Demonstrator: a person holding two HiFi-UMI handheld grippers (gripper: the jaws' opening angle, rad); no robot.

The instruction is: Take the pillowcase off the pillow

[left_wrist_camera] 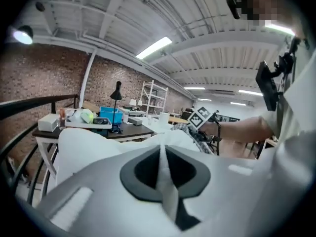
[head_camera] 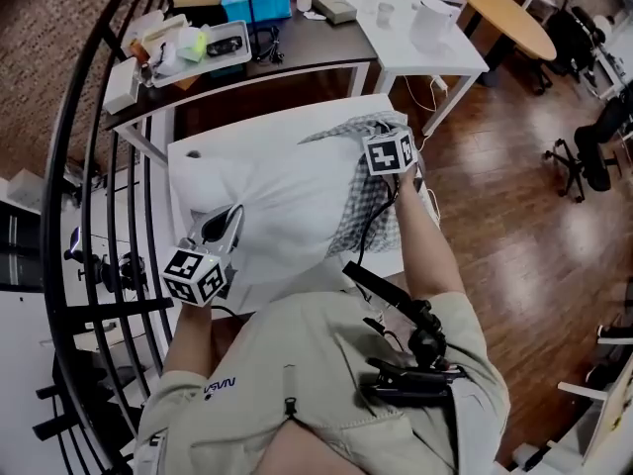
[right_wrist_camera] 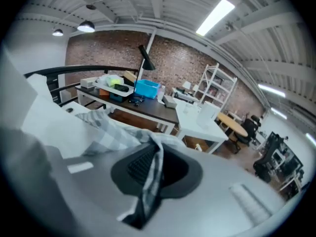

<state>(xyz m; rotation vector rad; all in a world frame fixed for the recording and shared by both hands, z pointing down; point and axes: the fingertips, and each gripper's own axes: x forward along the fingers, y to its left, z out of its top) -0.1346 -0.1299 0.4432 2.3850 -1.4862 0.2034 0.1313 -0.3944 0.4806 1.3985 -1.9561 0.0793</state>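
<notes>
clenched jaws of left gripper (left_wrist_camera: 161,151) pinch the white pillow (left_wrist_camera: 84,143), right gripper (right_wrist_camera: 157,157) jaws pinch checked pillowcase (right_wrist_camera: 112,132).

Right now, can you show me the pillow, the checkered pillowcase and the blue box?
pillow (head_camera: 282,191), head view, middle of its white top.
checkered pillowcase (head_camera: 351,201), head view, bunched part at the pillow's right end.
blue box (head_camera: 259,10), head view, its front wall.

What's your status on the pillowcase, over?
Left gripper shut on the soft white pillow. Right gripper shut on the grey-checked fabric pillowcase, bunched at the pillow's right end. Nothing seen in the way.
</notes>
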